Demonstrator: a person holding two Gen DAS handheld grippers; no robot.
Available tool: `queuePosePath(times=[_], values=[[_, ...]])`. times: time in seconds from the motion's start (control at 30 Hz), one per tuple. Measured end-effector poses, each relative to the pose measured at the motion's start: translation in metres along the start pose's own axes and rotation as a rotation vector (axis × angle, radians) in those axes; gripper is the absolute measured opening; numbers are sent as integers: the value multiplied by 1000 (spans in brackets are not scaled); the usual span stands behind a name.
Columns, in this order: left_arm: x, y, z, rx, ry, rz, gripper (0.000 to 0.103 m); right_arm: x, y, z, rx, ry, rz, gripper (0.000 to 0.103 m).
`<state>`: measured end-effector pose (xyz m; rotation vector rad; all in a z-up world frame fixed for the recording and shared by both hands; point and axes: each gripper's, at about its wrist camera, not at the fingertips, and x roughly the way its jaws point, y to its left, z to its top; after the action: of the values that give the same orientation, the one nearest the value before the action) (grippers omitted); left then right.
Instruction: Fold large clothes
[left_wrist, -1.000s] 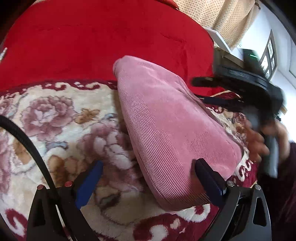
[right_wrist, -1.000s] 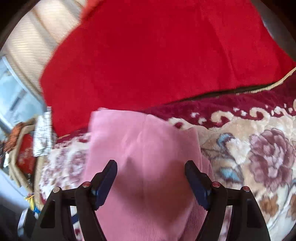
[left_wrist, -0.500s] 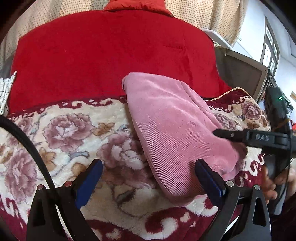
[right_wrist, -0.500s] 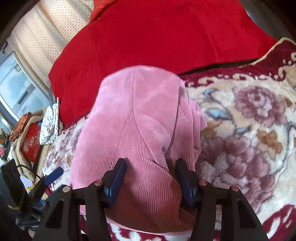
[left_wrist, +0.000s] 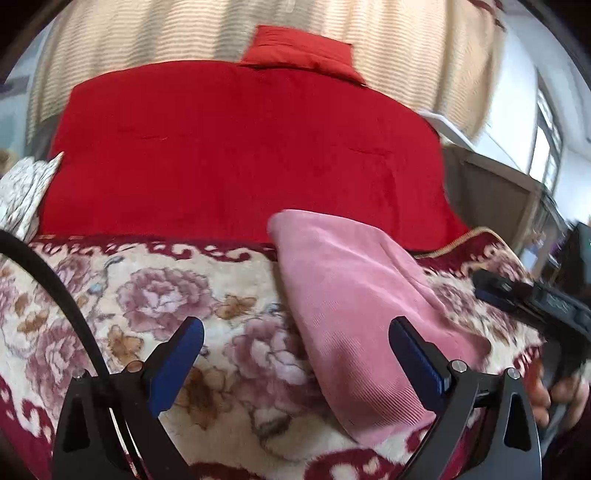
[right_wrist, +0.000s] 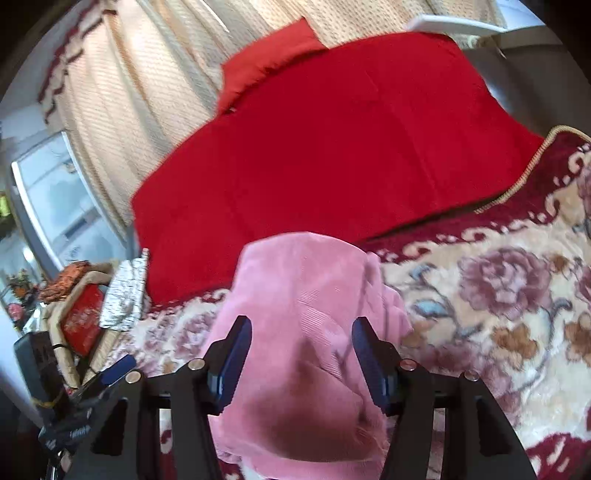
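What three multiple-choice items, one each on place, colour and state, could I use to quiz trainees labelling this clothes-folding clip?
1. Where does the pink garment lie?
A. on the floral blanket
B. on the windowsill
C. in a basket

2. What colour is the big quilt behind it?
A. green
B. red
C. grey

3. How is the left gripper?
A. shut on the garment
B. shut on the quilt
C. open, holding nothing

Answers: 1 A, the garment rests folded on the rose pattern; 2 B, it is plain red; 3 C, its blue pads stand wide apart. The right gripper is also open over the garment.
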<state>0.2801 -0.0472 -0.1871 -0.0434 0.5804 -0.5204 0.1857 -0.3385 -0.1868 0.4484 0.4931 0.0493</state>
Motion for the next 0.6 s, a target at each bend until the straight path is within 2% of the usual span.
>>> queuePosePath(times=[0.07, 0.17, 0.3, 0.33, 0.4, 0.6], values=[[16, 0, -1, -1, 63, 31, 100, 3, 4, -2, -20, 4, 30, 61], [51, -9, -14, 44, 209, 89, 100, 18, -1, -10, 10, 63, 75, 61], [52, -13, -15, 34, 183, 75, 101, 65, -37, -32, 178, 269, 74, 59], [52, -14, -15, 31, 175, 78, 101, 68, -47, -35, 233, 274, 103, 59], [53, -13, -16, 24, 167, 79, 101, 66, -53, -33, 265, 266, 136, 58], [57, -7, -18, -34, 174, 52, 103, 68, -44, -36, 186, 263, 91, 57]])
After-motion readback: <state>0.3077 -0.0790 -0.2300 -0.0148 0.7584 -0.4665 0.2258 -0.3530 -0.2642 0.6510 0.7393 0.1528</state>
